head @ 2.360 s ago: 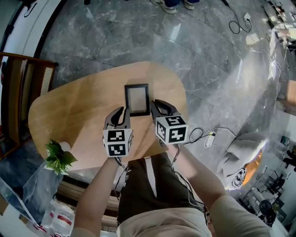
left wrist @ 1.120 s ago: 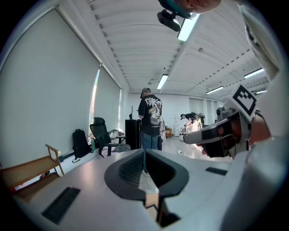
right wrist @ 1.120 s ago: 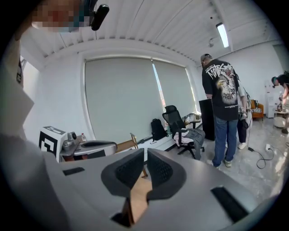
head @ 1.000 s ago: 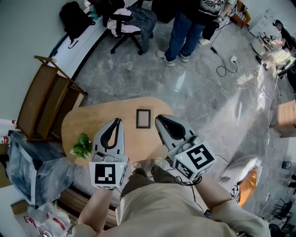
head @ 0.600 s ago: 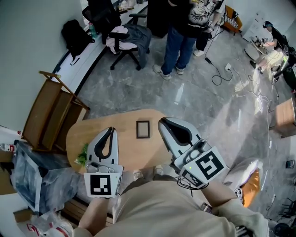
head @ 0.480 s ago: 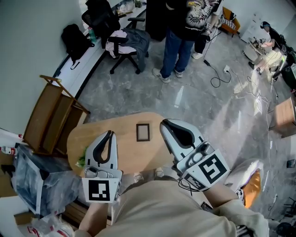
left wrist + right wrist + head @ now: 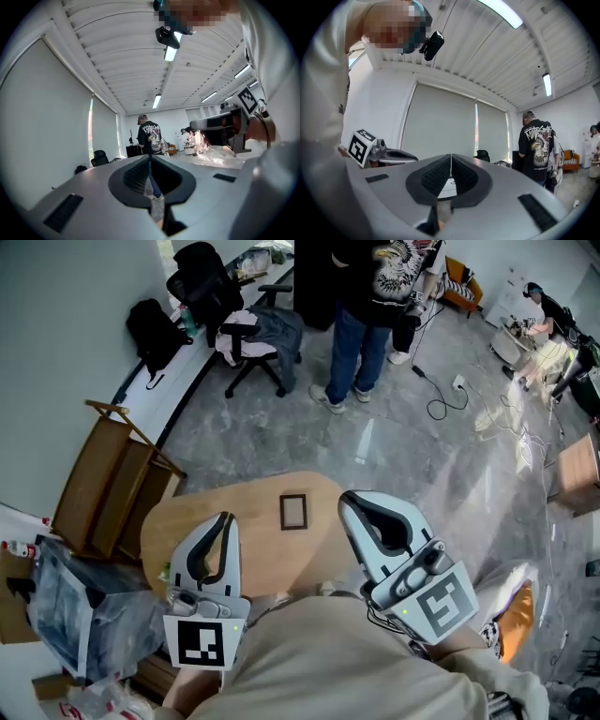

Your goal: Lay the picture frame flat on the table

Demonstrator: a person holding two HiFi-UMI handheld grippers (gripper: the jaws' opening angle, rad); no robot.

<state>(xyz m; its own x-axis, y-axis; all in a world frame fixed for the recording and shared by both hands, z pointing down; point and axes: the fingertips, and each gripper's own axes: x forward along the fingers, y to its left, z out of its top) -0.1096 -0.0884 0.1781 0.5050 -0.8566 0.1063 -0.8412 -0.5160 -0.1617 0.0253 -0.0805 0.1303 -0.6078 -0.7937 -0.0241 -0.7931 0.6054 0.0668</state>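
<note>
Matt wooden table point(image 7: 255, 504), glossy marble floor point(image 7: 281, 427).

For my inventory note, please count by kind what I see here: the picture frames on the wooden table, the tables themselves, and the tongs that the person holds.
picture frame: 1
wooden table: 1
tongs, the left tongs and the right tongs: 2
Total: 4

Bright, even light falls from long white ceiling strip lamps point(image 7: 500, 12) and lays a pale glare across the glossy grey marble floor point(image 7: 412, 474), shadows stay soft, and all three wide-angle views bow strongly at their edges, the gripper views ringed by black corners.
</note>
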